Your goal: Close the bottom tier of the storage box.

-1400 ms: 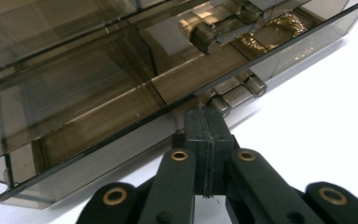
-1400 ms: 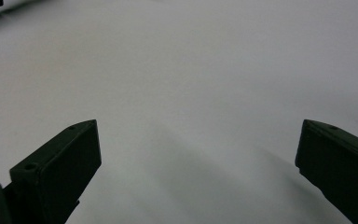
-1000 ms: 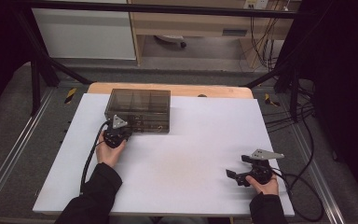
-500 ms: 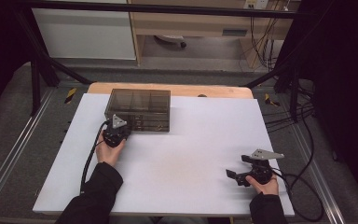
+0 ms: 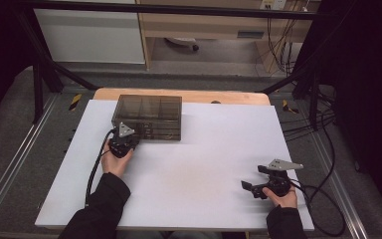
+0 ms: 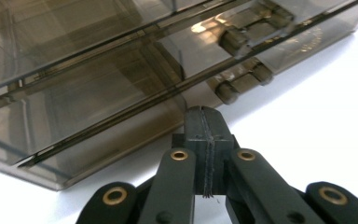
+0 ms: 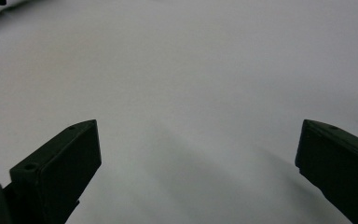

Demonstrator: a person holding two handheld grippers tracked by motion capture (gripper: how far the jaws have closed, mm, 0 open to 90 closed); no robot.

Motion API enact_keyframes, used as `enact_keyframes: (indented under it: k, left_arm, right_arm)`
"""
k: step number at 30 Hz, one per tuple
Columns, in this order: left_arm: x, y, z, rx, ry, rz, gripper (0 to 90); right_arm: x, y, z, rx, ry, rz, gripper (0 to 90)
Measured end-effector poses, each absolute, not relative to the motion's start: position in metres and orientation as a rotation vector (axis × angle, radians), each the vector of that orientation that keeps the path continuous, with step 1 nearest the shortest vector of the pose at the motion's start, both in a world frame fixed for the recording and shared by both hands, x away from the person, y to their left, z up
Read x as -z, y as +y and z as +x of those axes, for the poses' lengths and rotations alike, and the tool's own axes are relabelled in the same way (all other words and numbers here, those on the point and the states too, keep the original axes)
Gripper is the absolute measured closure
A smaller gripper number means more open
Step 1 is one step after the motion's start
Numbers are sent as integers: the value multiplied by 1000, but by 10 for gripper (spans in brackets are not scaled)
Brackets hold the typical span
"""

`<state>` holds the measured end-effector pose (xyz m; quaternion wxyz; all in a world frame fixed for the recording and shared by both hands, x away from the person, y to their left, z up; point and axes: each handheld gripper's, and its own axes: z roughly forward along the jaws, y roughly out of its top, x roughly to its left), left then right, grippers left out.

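While sat at far-left part of white rectangular tabletop (image 5: 189,164), smoky see-through plastic drawer box (image 5: 147,116) w/ small knobbed drawers serves as landmark. Left gripper (image 5: 123,142) just at box's near-left corner, by its front face; jaws pressed tight together w/ nothing between, tips right below box's lower front edge (image 6: 121,154), contact hard to tell. Two cylindrical drawer knobs (image 6: 242,84) just beyond the tips. Right gripper (image 5: 258,186) well apart from box, toward near-right of tabletop; jaws spread wide over bare white surface, holding nothing. Wooden board edge (image 5: 179,94) right behind box.
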<state>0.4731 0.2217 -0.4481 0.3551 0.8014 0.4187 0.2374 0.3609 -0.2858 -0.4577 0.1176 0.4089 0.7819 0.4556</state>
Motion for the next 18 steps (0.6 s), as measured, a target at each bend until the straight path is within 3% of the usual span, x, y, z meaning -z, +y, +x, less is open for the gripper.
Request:
enact_keyframes:
  k: [11,18]
  left_arm:
    - [431,229,449,-519,1038,2046,803]
    - [431,238,431,-498,1032,2033,583]
  right_arm:
    - [458,-286,361,-1335,2287,1199,7]
    - [458,-285,361,-1335,2286,1199,8]
